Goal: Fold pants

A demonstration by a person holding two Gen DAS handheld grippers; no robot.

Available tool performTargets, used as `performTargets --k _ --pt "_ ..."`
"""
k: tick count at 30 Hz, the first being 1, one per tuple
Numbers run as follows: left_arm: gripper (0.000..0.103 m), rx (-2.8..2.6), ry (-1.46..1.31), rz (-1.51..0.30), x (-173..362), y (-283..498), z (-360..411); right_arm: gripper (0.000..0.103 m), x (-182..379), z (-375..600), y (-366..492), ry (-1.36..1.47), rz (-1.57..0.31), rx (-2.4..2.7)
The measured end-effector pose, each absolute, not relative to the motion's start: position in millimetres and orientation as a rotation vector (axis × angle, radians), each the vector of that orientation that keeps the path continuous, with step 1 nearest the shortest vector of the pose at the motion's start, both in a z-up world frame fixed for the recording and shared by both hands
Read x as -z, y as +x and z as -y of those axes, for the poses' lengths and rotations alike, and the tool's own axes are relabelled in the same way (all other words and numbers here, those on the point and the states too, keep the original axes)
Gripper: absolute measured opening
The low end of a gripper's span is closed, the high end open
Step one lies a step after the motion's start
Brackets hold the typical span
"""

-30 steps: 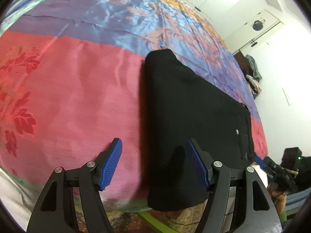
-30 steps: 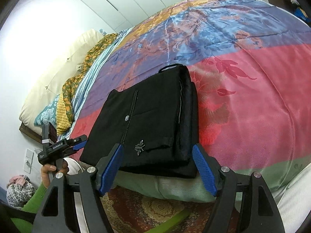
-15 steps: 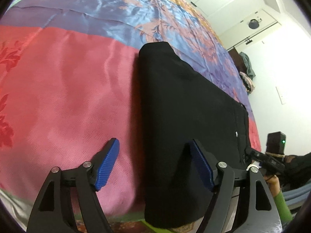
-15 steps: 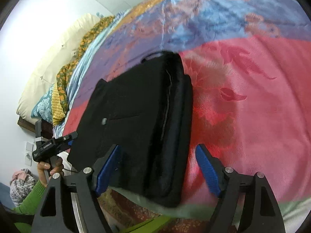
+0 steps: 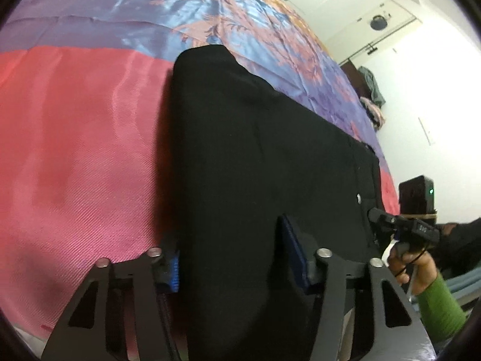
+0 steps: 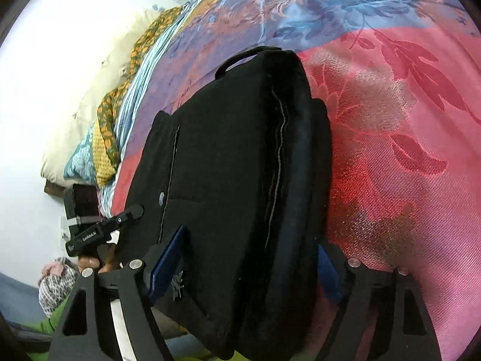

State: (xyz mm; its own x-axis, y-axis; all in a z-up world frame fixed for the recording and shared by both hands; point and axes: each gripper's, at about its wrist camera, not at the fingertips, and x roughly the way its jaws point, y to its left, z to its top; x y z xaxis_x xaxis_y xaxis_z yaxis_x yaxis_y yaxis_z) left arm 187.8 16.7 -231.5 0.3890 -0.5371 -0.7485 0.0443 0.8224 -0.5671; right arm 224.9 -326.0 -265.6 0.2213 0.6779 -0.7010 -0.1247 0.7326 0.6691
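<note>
Black pants [image 5: 255,156] | pillows [image 6: 90,114] only in right view

Between my left gripper's [image 5: 234,267] ribbed blue pads sits the pants [image 5: 264,162], matt black cloth with a fine weave and a small shiny metal button. Ahead, the bedspread [image 5: 75,138] gleams, a glossy satin brocade. My right gripper's [image 6: 240,267] frame looks like matt black plastic with bright metal rivets, and pale stitching shows on the cloth before it.
</note>
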Motion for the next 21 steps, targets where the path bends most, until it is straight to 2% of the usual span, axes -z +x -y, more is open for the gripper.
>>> performTargets --k 4,13,21 --pt "0.045 0.373 -0.458 -1.106 228.3 185.0 -13.0 0.070 267.2 328.8 227.8 0.570 -1.242 -0.580" --pt "0.036 0.314 -0.337 -1.090 223.2 184.5 0.9 0.053 245.6 297.7 223.9 0.277 -1.234 -0.488" --pt "0.029 0.256 -0.207 -1.062 215.3 179.8 19.3 0.046 221.7 268.7 207.8 0.038 -1.150 -0.430"
